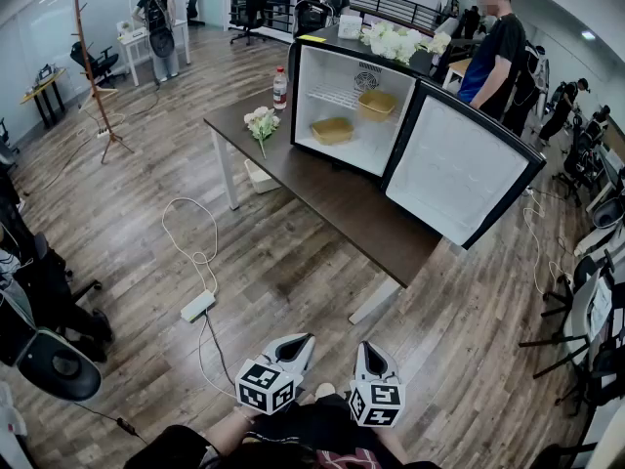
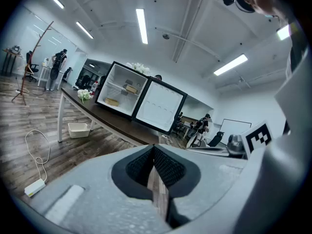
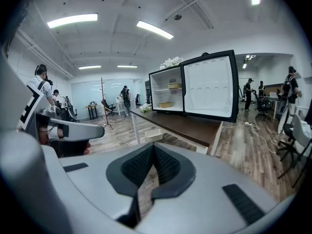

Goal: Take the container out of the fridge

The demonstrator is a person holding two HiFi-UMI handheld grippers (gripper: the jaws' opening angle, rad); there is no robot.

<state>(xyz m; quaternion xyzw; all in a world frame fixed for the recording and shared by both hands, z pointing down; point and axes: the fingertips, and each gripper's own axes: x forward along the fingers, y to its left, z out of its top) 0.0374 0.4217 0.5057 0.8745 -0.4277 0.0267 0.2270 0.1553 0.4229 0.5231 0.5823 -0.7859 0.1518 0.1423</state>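
Observation:
A small black fridge (image 1: 322, 62) stands on a dark table (image 1: 322, 193), its door (image 1: 459, 169) swung wide open to the right. Inside, one tan container (image 1: 332, 130) rests on the fridge floor and another (image 1: 377, 104) sits on the upper shelf. The fridge (image 2: 119, 94) also shows far off in the left gripper view, and the same fridge (image 3: 168, 94) in the right gripper view. My left gripper (image 1: 303, 342) and right gripper (image 1: 363, 350) hang close to my body, far from the table. Both are shut with nothing between the jaws.
A bottle (image 1: 280, 87) and white flowers (image 1: 261, 121) stand on the table's left end. A person (image 1: 496, 52) stands behind the fridge door. A white cable and power strip (image 1: 197, 306) lie on the wood floor. A white bin (image 1: 260, 176) sits under the table.

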